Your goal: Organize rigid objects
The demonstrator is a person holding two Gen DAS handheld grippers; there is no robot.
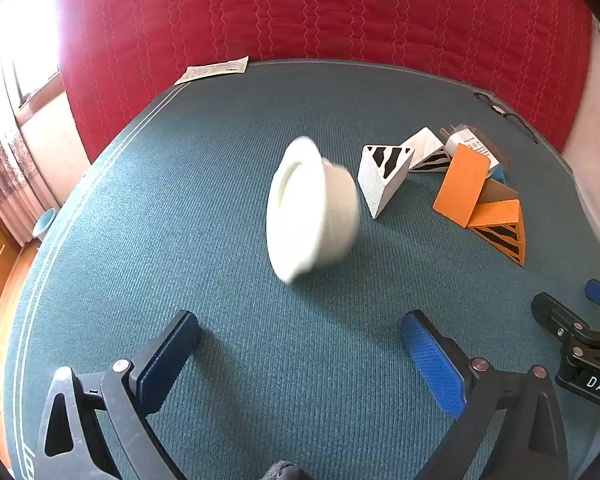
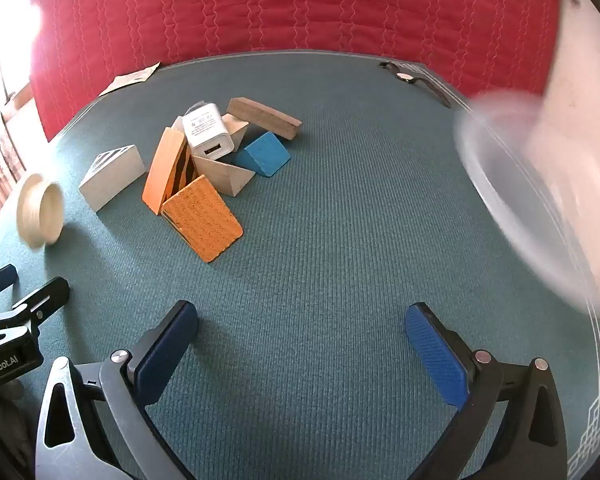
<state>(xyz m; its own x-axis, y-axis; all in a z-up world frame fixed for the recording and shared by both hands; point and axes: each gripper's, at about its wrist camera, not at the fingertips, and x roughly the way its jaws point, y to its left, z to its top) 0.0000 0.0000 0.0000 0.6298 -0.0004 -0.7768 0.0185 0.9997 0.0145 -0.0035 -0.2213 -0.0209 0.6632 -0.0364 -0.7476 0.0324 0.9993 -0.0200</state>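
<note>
Both grippers wide open, empty: left gripper (image 1: 300, 350), right gripper (image 2: 302, 336). White bowl (image 1: 312, 208) blurred, tipped on rim at 12 o'clock; block pile (image 2: 204, 164) at 11 o'clock, unsorted

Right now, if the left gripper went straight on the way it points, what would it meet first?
Probably the white bowl: it sits tipped on its side and blurred, ahead of the open left gripper and about centred between its jaws. Only bare green tablecloth shows between them; depth is uncertain.
</note>
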